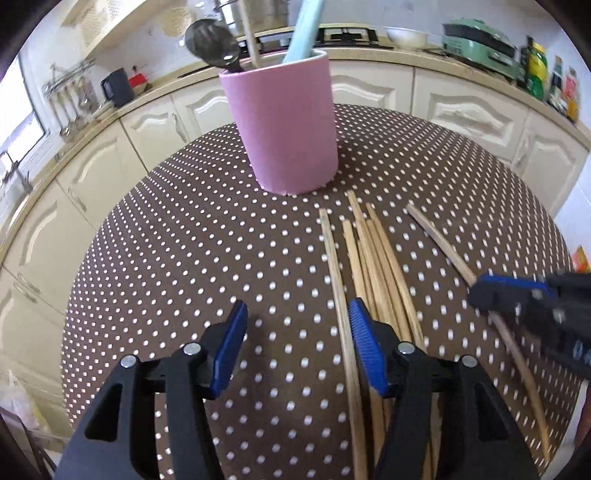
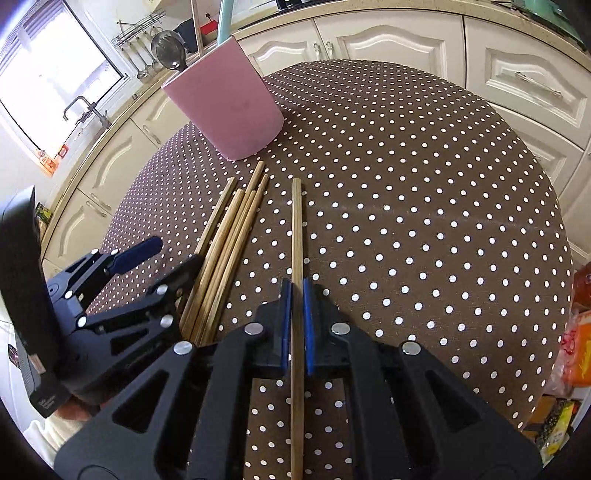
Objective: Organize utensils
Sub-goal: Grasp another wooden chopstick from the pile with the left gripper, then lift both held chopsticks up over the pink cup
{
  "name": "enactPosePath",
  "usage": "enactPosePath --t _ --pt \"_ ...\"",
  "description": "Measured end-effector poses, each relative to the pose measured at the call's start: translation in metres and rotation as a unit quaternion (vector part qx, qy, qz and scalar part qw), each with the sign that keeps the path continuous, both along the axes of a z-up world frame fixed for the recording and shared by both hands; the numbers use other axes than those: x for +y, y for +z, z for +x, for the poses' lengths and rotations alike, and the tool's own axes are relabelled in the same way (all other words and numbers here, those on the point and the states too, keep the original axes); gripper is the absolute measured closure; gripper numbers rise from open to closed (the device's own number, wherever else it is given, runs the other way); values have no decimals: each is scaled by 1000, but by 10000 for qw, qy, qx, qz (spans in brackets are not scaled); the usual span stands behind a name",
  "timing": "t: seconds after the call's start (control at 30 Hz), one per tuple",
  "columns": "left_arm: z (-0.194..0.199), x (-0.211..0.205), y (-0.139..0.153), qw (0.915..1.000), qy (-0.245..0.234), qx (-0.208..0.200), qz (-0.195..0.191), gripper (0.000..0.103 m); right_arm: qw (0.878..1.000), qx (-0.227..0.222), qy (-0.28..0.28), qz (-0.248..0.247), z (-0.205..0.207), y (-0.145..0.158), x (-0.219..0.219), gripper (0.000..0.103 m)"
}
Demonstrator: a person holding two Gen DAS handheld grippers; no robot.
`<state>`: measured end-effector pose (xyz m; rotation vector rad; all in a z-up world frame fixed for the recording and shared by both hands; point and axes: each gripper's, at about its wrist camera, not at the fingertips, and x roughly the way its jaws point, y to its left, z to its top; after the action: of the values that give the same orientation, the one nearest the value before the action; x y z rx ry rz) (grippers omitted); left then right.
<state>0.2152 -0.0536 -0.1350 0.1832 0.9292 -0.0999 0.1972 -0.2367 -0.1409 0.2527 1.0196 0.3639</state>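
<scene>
On the polka-dot table (image 2: 406, 184) sits a pink cup (image 1: 284, 125) with a metal spoon (image 1: 212, 42), a pale blue handle (image 1: 304, 29) and a wooden stick (image 1: 251, 37) already standing in it, kitchen cabinets (image 1: 461, 107) curving behind. Just in front of the cup lies a loose bundle of chopsticks (image 2: 229, 236) — they fan out a bit at the far ends. The right gripper (image 2: 296, 288) is clamped tight on a single chopstick (image 2: 296, 229) that lies apart from the bundle, to its right (pads pressed on both sides, stick running straight out ahead toward the cup). The left gripper (image 1: 297, 314) has its jaws spread about halfway and isn't gripping anything — one chopstick (image 1: 338, 273) from the bundle's left edge runs between them, right up against the right-hand pad (image 1: 364, 339), while the rest of the bundle lies under and beyond that finger.
</scene>
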Motion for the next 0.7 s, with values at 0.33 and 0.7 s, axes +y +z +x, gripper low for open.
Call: enactPosePath --t 0.33,0.7 --pt "21 22 12 9940 65 57 -1095 98 9993 -319 -125 133 0 13 -4 96" --pt "6 52 66 9796 261 -1001 -1721 98 9873 -1432 -58 679 -2 69 4 97"
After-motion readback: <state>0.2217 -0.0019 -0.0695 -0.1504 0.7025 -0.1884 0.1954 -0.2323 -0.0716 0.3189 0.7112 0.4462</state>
